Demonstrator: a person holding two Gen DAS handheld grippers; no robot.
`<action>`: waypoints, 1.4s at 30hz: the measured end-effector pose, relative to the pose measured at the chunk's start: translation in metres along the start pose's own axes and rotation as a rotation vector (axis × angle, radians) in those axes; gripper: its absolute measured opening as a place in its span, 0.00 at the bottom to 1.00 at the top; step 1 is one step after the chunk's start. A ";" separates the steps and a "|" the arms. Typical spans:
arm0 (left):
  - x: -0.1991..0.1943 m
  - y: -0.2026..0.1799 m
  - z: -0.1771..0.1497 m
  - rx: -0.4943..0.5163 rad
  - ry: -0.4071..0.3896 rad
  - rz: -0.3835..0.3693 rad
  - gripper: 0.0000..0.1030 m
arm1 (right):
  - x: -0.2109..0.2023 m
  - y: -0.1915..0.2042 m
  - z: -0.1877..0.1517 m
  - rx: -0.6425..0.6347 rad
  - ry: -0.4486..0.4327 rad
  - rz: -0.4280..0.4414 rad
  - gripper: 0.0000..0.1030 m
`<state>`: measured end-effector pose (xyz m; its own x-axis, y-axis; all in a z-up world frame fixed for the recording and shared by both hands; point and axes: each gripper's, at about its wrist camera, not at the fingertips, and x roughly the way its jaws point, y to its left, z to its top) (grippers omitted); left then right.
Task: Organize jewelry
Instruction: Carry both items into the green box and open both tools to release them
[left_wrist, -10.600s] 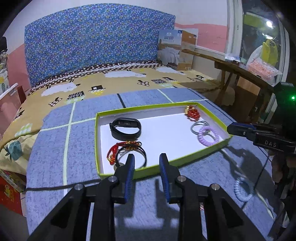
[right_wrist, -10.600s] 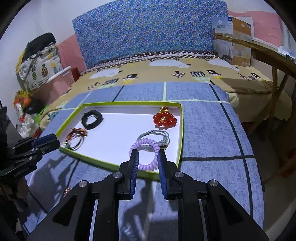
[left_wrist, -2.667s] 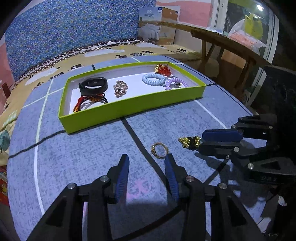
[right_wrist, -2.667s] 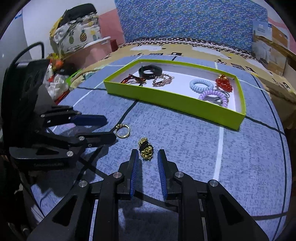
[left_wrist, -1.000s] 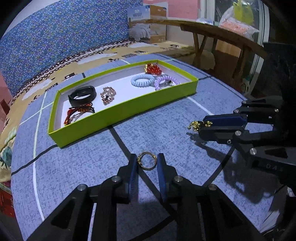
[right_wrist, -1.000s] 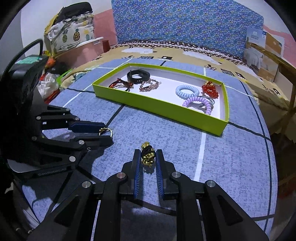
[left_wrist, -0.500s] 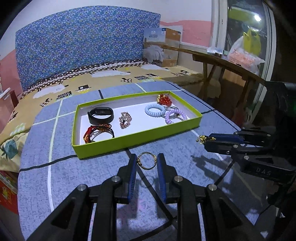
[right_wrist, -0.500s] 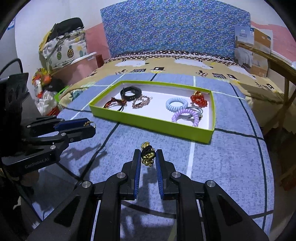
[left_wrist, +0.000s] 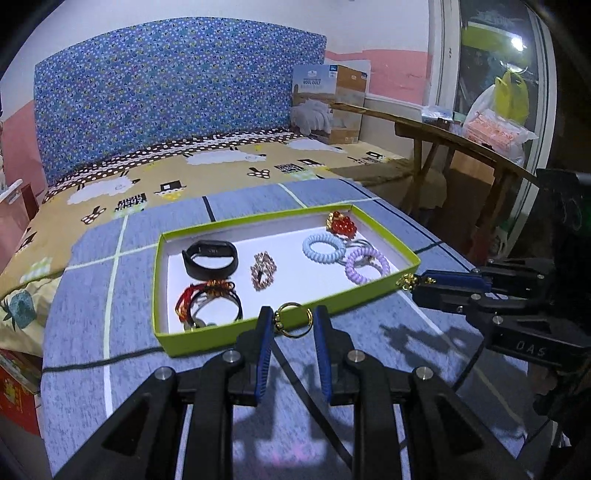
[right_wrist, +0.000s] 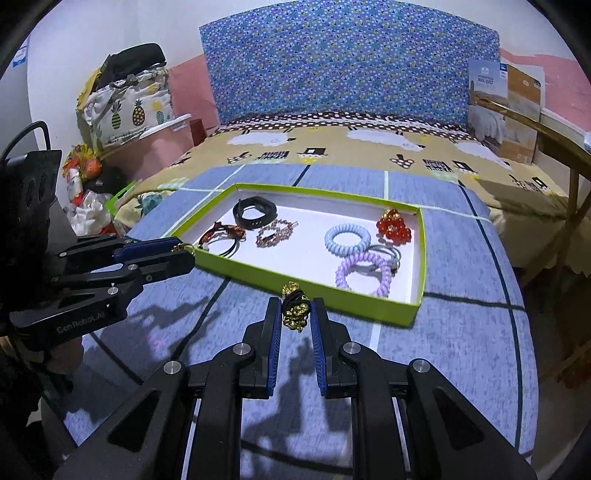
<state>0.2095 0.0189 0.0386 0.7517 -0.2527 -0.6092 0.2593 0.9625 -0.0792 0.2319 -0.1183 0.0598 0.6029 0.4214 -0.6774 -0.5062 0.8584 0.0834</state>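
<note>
Between left claw (left_wrist: 291, 323) fingertips: gold ring (left_wrist: 294, 319), pinched, held off blue table (left_wrist: 92, 295), just short of green tray (left_wrist: 258, 330) near wall. Right claw (right_wrist: 294, 314) clamped on gold-and-black bead charm (right_wrist: 294, 311), likewise in front of tray. Inside tray: black band (left_wrist: 210, 254), red cord bracelet (left_wrist: 207, 299), blue coil tie (left_wrist: 323, 248), purple coil tie (left_wrist: 367, 264), red beads (left_wrist: 341, 223).

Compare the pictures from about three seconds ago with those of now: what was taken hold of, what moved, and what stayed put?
The left gripper closed on the gold ring, the right gripper on the gold bead charm. Both pieces were lifted off the blue cloth and carried toward the green tray. The jewelry in the tray kept its places.
</note>
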 end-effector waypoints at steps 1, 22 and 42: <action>0.002 0.001 0.002 0.001 -0.003 0.001 0.22 | 0.002 -0.001 0.002 -0.001 0.000 -0.001 0.16; 0.070 0.018 0.027 0.015 0.099 -0.037 0.22 | 0.072 -0.022 0.041 0.017 0.073 0.018 0.16; 0.100 0.022 0.027 0.009 0.179 -0.025 0.28 | 0.110 -0.034 0.042 0.030 0.163 0.028 0.16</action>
<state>0.3072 0.0121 -0.0025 0.6250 -0.2542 -0.7381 0.2827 0.9550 -0.0895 0.3410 -0.0887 0.0129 0.4798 0.3947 -0.7836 -0.5014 0.8563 0.1243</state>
